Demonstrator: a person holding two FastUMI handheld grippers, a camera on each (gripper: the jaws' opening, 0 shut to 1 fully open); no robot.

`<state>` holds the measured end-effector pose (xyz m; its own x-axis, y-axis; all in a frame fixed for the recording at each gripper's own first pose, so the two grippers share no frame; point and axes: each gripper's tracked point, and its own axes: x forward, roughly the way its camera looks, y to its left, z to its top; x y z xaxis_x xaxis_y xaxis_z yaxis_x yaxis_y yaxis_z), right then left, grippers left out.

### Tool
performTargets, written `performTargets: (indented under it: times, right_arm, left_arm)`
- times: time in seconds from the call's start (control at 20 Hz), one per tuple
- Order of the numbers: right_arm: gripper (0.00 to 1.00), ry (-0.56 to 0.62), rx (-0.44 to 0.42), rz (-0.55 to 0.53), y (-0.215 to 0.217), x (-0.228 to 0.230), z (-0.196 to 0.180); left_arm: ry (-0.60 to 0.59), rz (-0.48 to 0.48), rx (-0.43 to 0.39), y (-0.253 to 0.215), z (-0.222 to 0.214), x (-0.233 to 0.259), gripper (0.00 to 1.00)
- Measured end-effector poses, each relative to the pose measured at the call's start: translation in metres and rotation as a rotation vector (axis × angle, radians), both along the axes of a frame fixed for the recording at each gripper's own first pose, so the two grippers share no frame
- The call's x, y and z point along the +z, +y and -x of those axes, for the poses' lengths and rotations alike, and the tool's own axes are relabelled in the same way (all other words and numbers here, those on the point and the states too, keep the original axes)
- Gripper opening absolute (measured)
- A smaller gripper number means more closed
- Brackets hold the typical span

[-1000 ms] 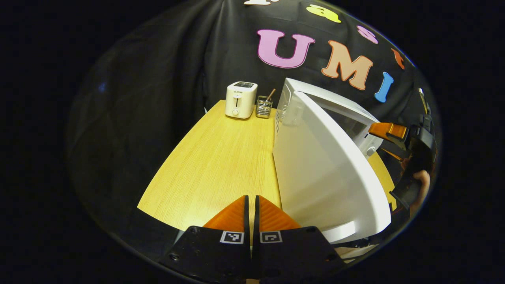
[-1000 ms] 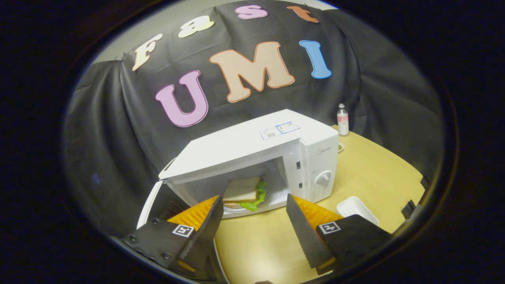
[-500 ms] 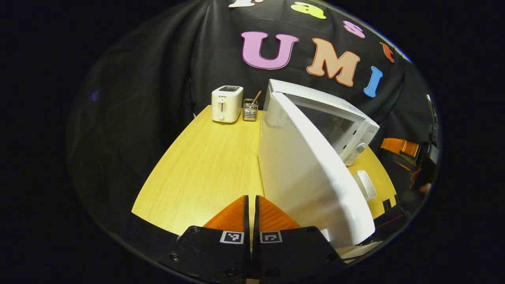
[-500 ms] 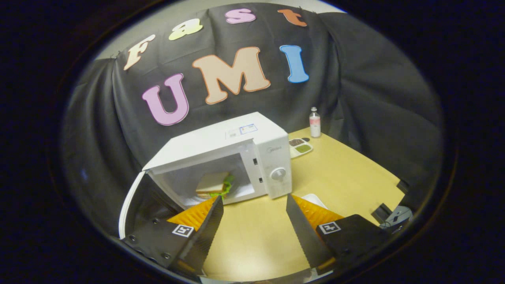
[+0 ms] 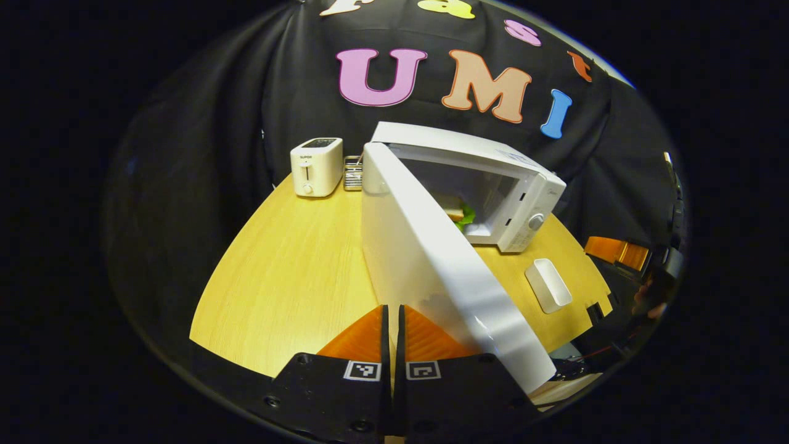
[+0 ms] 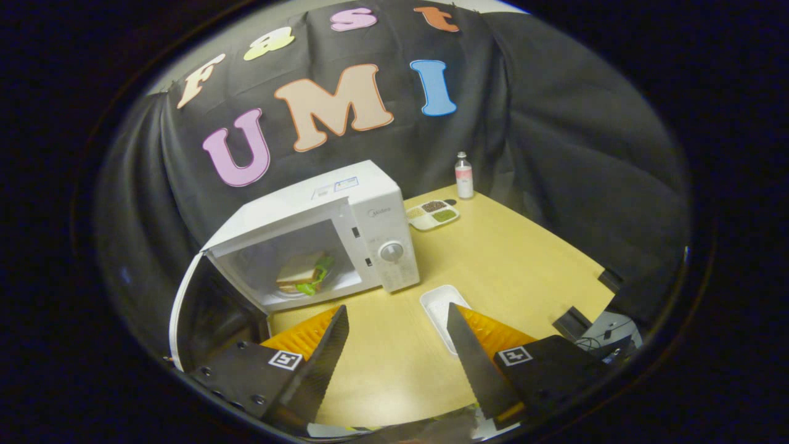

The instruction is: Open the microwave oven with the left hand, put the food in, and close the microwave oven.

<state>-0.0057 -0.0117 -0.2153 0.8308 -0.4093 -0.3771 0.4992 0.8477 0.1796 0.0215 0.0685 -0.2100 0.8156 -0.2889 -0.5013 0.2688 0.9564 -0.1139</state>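
The white microwave [image 5: 493, 169] stands on the wooden table [image 5: 296, 271] with its door [image 5: 425, 265] swung wide open. A sandwich with lettuce [image 6: 301, 277] lies inside the cavity on the turntable, and it peeks past the door edge as the sandwich [image 5: 459, 214]. My left gripper [image 5: 392, 311] is shut with nothing in it, close beside the door's outer face. My right gripper [image 6: 397, 311] is open and empty, pulled back over the table in front of the microwave [image 6: 333, 209]. Far right in the left gripper view, the right gripper [image 5: 619, 253] appears with a hand behind it.
A white tray [image 6: 439, 303] lies on the table just ahead of my right finger. A divided dish of condiments [image 6: 433, 214] and a small bottle [image 6: 463, 176] stand behind the microwave's right side. A toaster [image 5: 315, 166] and a wire utensil holder [image 5: 352, 172] sit at the back left.
My right gripper has drawn back from the microwave, leaving the sandwich inside. My left gripper has backed off too, so the door and microwave look farther away.
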Motion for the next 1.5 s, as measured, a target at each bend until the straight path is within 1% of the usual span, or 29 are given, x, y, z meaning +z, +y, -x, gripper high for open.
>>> performTargets:
  times: [0.05,0.15,0.3,0.45,0.5,0.6,0.7,0.85,1.0,1.05,1.2,1.3,1.5]
  right_arm:
    - [0.98,0.003,-0.004,-0.003,-0.004,-0.002,0.005]
    - [0.98,0.011,-0.006,-0.014,-0.011,-0.006,0.013]
    - [0.98,0.024,-0.015,0.01,-0.026,-0.009,0.028]
    - [0.99,0.023,-0.017,0.005,-0.038,-0.009,0.039]
    - [0.92,0.024,-0.021,0.007,-0.043,-0.009,0.043]
    - [0.92,0.014,-0.032,0.005,-0.052,-0.008,0.048]
    - [0.92,-0.008,-0.033,0.001,-0.058,-0.003,0.051]
    - [0.92,-0.049,-0.013,0.009,-0.064,0.004,0.055]
    - [0.92,-0.075,0.01,0.029,-0.07,0.012,0.057]
    - [0.92,-0.083,0.015,0.037,-0.073,0.014,0.057]
    - [0.92,-0.096,0.029,0.056,-0.084,0.02,0.059]
    - [0.92,-0.1,0.035,0.066,-0.092,0.023,0.06]
    - [0.92,-0.144,0.056,0.09,-0.106,0.037,0.053]
  left_arm:
    - [0.001,0.0,-0.009,-0.007,0.0,0.0,0.01]
    - [0.006,0.006,-0.028,-0.025,0.001,0.001,0.01]
    - [0.013,0.007,-0.058,-0.048,0.002,0.001,0.01]
    - [0.035,0.015,-0.097,-0.075,0.004,-0.004,0.01]
    - [0.031,0.014,-0.104,-0.083,0.002,-0.003,0.01]
    - [0.028,0.02,-0.122,-0.1,0.0,-0.002,0.02]
    - [0.01,0.028,-0.138,-0.117,-0.003,0.004,0.01]
    - [-0.02,0.04,-0.135,-0.14,-0.014,0.013,0.0]
    - [-0.015,0.081,-0.137,-0.166,-0.02,0.018,0.01]
    - [-0.022,0.078,-0.138,-0.173,-0.024,0.018,0.01]
    - [-0.082,0.024,-0.139,-0.189,-0.039,0.023,0.01]
    - [-0.096,0.022,-0.141,-0.203,-0.046,0.025,0.0]
    - [-0.112,0.019,-0.125,-0.223,-0.068,0.025,0.01]
